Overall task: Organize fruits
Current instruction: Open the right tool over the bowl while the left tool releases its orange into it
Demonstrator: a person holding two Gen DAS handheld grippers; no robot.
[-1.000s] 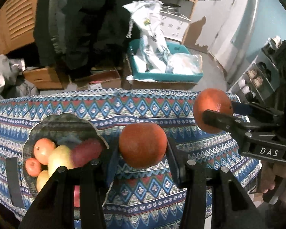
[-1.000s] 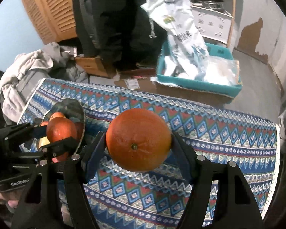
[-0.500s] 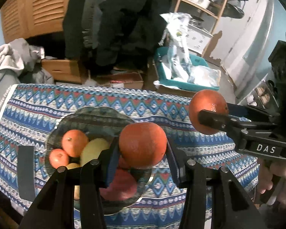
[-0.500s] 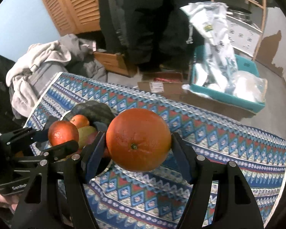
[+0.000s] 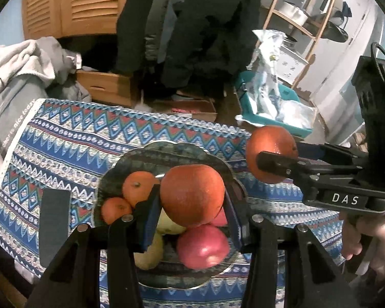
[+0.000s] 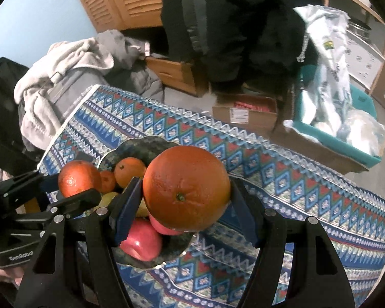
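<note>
Oranges are clamped in both grippers: one orange (image 5: 192, 195) by the left gripper (image 5: 191, 205), a larger orange (image 6: 186, 188) by the right gripper (image 6: 186, 205) (both above a fruit-filled bowl (image 5: 146, 159) on the bench (image 5: 64, 138)).

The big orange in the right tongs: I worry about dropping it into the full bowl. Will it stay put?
The round big orange would probably roll off the piled red apple and yellow pear. Its firm rind likely tolerates the grip. The dark scalloped bowl offers bare space at the far side.
</note>
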